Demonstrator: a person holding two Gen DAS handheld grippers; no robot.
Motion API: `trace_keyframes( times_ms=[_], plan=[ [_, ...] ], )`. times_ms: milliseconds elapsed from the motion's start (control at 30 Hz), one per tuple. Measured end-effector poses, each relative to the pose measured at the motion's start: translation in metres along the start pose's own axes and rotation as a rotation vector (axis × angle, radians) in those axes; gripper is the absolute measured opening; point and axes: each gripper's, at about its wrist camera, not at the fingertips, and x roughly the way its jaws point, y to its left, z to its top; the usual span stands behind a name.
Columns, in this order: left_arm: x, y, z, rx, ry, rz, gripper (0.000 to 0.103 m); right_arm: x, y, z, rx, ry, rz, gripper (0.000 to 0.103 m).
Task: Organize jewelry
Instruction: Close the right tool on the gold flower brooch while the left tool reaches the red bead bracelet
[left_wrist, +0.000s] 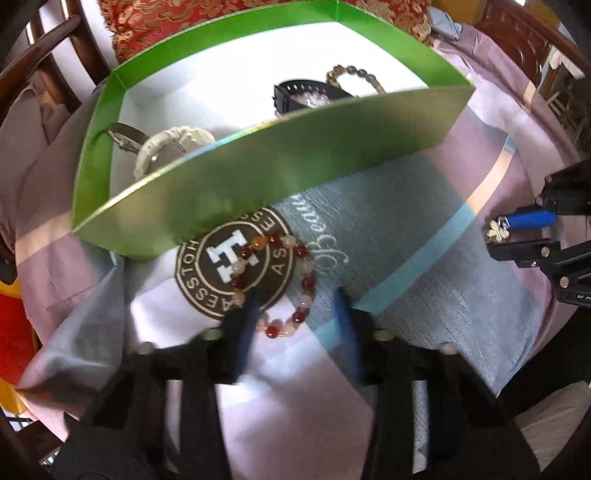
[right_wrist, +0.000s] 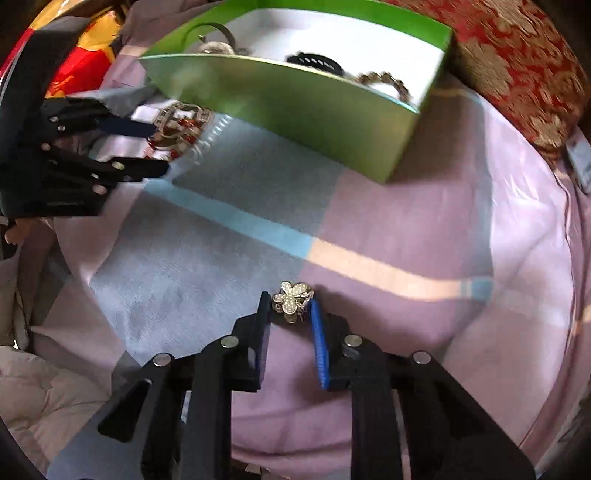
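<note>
Your left gripper (left_wrist: 295, 306) is spread wide over the beaded bracelet (left_wrist: 275, 286), a ring of dark red, milky white and amber beads lying flat on the cloth (left_wrist: 424, 295). In the left wrist view its left finger crosses the ring at about 7 o'clock, and the right finger stands just outside the beads at 4 o'clock; nothing is clamped. The bracelet rests half on a round brown printed badge (left_wrist: 236, 266) with a white letter at its centre, just below the near wall of the green box (left_wrist: 258, 177).

Your right gripper (right_wrist: 290, 308) is pinching a flower brooch (right_wrist: 291, 301), a small silvery piece with five rounded petals set with tiny pale stones, held at the very fingertips. From the left wrist it shows at 3 o'clock, well apart from the bracelet.

The box is a shallow open tray with bright green walls and a white floor, sitting at 12 o'clock in both views. Inside it, seen from the left wrist, a white bangle (left_wrist: 173, 147) lies at the left with a metal-buckled strap (left_wrist: 123, 136) touching it, and toward the right a black watch band (left_wrist: 306, 92) overlaps a brown beaded bracelet (left_wrist: 356, 75). Pale pink beads show under the band, too hidden to name.

The cloth is lilac with grey, sky-blue and peach stripes. A red and gold brocade cushion (left_wrist: 258, 18) sits behind the box.
</note>
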Motion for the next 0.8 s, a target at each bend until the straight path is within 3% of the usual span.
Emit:
trace_keyframes(
  times_ms=[133,467,500,633,800],
  plan=[
    [-0.003,0.0,0.0,0.004,-0.018,-0.009,0.017,-0.003,0.006,0.012,-0.012,-0.036,0.018,0.021],
    [-0.023,0.016,-0.007,-0.041,-0.069,-0.01,0.017,-0.024,0.0,0.037,-0.012,-0.127,0.023,0.021],
    [-0.023,0.018,-0.008,-0.049,-0.07,-0.011,0.018,-0.021,-0.001,0.039,-0.011,-0.126,0.03,0.021],
    [-0.02,0.022,-0.004,-0.08,-0.083,0.021,0.047,-0.006,-0.002,0.041,0.006,-0.114,0.048,0.021],
    [-0.006,0.017,-0.001,-0.073,-0.051,0.042,0.047,0.009,0.001,0.042,-0.002,-0.097,0.057,0.021]
  ],
)
